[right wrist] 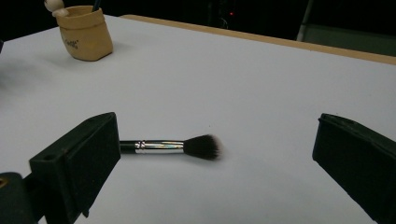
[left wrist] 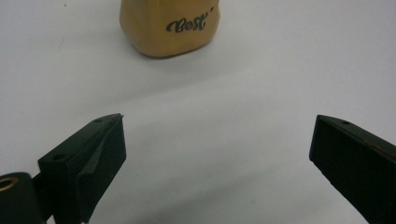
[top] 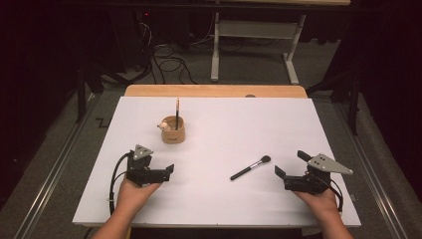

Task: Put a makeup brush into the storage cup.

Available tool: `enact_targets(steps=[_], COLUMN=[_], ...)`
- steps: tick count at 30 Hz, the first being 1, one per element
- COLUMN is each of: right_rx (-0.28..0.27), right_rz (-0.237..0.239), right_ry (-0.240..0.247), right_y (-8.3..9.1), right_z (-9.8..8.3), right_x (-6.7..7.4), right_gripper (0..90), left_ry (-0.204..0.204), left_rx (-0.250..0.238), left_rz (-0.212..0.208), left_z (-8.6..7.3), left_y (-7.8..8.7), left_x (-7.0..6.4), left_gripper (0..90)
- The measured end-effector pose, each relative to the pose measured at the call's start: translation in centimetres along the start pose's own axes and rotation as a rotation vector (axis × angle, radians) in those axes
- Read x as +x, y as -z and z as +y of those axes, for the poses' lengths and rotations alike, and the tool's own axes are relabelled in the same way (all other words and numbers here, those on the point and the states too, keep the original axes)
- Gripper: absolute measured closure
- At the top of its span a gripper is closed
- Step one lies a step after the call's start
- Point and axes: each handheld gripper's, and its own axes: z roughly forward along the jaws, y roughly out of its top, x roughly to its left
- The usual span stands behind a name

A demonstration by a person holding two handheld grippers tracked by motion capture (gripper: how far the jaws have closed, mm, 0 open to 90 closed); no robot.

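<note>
A makeup brush [top: 250,168] with a black handle and dark bristles lies flat on the white table [top: 239,124], right of centre. In the right gripper view the brush [right wrist: 173,147] lies just ahead, its handle passing behind the left jaw. My right gripper [top: 291,163] is open and sits to the right of the brush, apart from it. A tan holder [top: 173,130] stands at the centre left with a thin stick upright in it and a small figure [top: 162,125] on its rim. My left gripper [top: 164,168] rests open below the holder [left wrist: 170,25], with nothing between its jaws.
The table's wooden far edge [top: 214,91] runs along the back. Beyond it stand a white desk frame [top: 259,30] and cables [top: 169,62] on the floor. White table surface lies between the holder [right wrist: 86,31] and the brush.
</note>
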Motion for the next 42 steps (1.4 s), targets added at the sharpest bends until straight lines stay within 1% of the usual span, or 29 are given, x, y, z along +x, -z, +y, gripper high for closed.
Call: enact_targets(steps=[3,5,6,8,9,12,13,17,20,23,25,28,30,34,37,39,40,42], right_rx=[-0.003,0.001,0.002,0.0,-0.004,-0.016,-0.025,-0.051,-0.062,-0.065,-0.067,-0.074,-0.075,-0.075,-0.08,-0.088,-0.088,-0.077], right_rz=[-0.002,0.003,0.002,0.005,0.004,-0.005,-0.002,-0.002,0.0,0.001,0.003,0.002,0.001,-0.011,-0.018,-0.014,-0.018,-0.011], right_ry=[-0.002,0.0,0.003,-0.002,-0.001,0.006,0.007,0.005,-0.002,0.001,-0.002,-0.002,-0.009,-0.025,-0.017,-0.009,-0.01,-0.007], right_y=[0.0,-0.1,-0.1,-0.1,-0.1,0.1,0.1,0.5,0.6,0.6,0.7,0.8,0.8,1.0,1.0,1.1,1.0,0.8], right_z=[0.0,-0.1,-0.1,-0.1,-0.1,0.0,0.1,0.2,0.3,0.3,0.4,0.4,0.4,0.2,0.3,0.4,0.4,0.3], right_x=[0.0,-0.1,-0.1,0.0,0.0,0.1,0.1,0.1,0.0,0.0,0.0,0.0,-0.1,-0.5,-0.4,-0.2,-0.1,-0.1], right_gripper=[1.8,1.7,1.7,1.3,0.7,0.5,0.5,0.5,0.5,0.5,0.5,0.5,0.5,0.5,0.5,0.5,0.5,0.5], left_ry=[0.01,0.005,0.008,-0.005,-0.015,-0.035,-0.036,0.002,0.01,0.015,0.02,0.027,0.034,0.031,0.03,0.025,0.023,0.027], left_rx=[0.031,0.044,0.057,0.091,0.117,0.147,0.158,0.209,0.242,0.253,0.261,0.278,0.298,0.316,0.323,0.339,0.348,0.36], left_rz=[-0.007,-0.009,-0.017,-0.018,-0.021,-0.008,-0.005,-0.013,-0.006,0.001,-0.005,-0.009,-0.019,-0.019,-0.011,-0.013,-0.012,-0.016], left_z=[0.4,0.7,0.8,1.0,1.1,1.4,1.5,1.9,2.1,2.2,2.3,2.2,2.3,2.4,2.5,2.5,2.6,2.7], left_y=[0.0,0.1,0.1,-0.1,-0.2,-0.1,0.0,0.3,0.6,1.0,1.2,1.1,0.9,0.8,0.9,0.9,0.9,0.8], left_x=[-0.1,-0.3,-0.5,-0.7,-0.8,-0.9,-1.0,-0.6,-0.4,-0.2,-0.1,0.0,0.1,0.2,0.2,0.1,0.1,0.1], left_gripper=[4.5,4.9,5.3,5.3,5.3,4.8,4.7,4.1,3.9,3.8,4.0,4.1,4.1,4.0,4.0,4.1,4.1,4.1])
